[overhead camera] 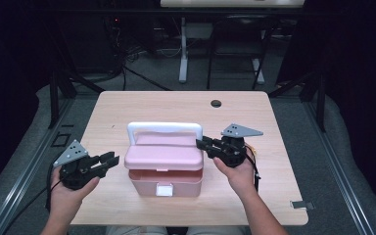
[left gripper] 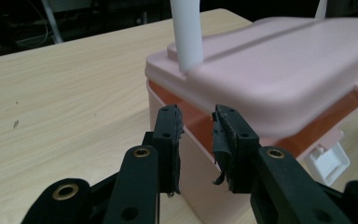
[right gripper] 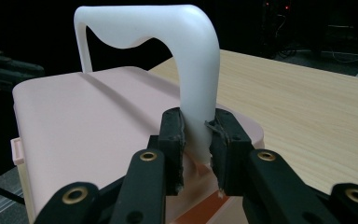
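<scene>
Black jaws of the left gripper [left gripper: 196, 135], partly open and empty, sit just beside the pink box's [overhead camera: 164, 171] left end under its raised lid [left gripper: 279, 79]; the right gripper [right gripper: 196, 140] clamps the white handle [right gripper: 186, 56].

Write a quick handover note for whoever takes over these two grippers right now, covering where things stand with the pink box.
Right gripper: shut on the white handle, at its right upright.
Left gripper: open, holding nothing, its jaws aimed at the left end of the pink box, by the gap under the lid.
Box: mid-table, white latch facing the person.
Done: latch looks released; lid ajar, raised at the front.
Left: the lid is neither fully open nor shut; which is wanted, I cannot tell.
</scene>
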Action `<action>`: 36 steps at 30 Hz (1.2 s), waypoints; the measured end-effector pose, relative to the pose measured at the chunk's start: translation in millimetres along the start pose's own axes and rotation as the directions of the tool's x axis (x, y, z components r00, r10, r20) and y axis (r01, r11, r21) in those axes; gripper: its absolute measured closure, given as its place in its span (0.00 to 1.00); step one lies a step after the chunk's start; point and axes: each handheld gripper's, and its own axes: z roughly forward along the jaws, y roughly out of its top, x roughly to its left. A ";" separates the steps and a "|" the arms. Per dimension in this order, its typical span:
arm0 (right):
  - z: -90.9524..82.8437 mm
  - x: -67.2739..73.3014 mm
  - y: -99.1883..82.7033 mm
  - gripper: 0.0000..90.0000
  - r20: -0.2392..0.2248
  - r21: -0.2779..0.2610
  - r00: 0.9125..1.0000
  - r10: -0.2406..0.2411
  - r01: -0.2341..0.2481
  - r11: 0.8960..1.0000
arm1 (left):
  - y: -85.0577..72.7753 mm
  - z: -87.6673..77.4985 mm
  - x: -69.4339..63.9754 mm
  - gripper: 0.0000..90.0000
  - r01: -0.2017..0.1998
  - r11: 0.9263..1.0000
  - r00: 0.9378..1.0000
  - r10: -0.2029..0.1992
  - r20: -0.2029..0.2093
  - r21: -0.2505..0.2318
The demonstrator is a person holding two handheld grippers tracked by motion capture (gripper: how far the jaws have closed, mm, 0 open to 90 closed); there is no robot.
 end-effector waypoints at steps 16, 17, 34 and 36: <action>0.3 -0.8 0.4 0.83 0.001 -0.005 1.000 -0.001 0.001 1.000 | -14.5 15.1 -11.2 0.79 -0.024 0.999 0.999 0.023 0.040 0.041; 0.4 -0.8 0.4 0.83 0.002 -0.006 1.000 -0.001 0.001 1.000 | -14.6 16.0 -12.1 0.79 -0.025 0.999 0.999 0.023 0.042 0.039; 0.6 -1.5 -0.1 0.83 0.005 -0.001 1.000 0.005 -0.005 1.000 | -11.3 21.7 -19.1 0.74 -0.047 0.998 0.998 0.046 0.040 0.029; 0.8 -1.9 -0.1 0.83 0.002 -0.001 1.000 0.005 -0.005 1.000 | -10.6 21.7 -19.9 0.74 -0.049 0.998 0.998 0.048 0.042 0.027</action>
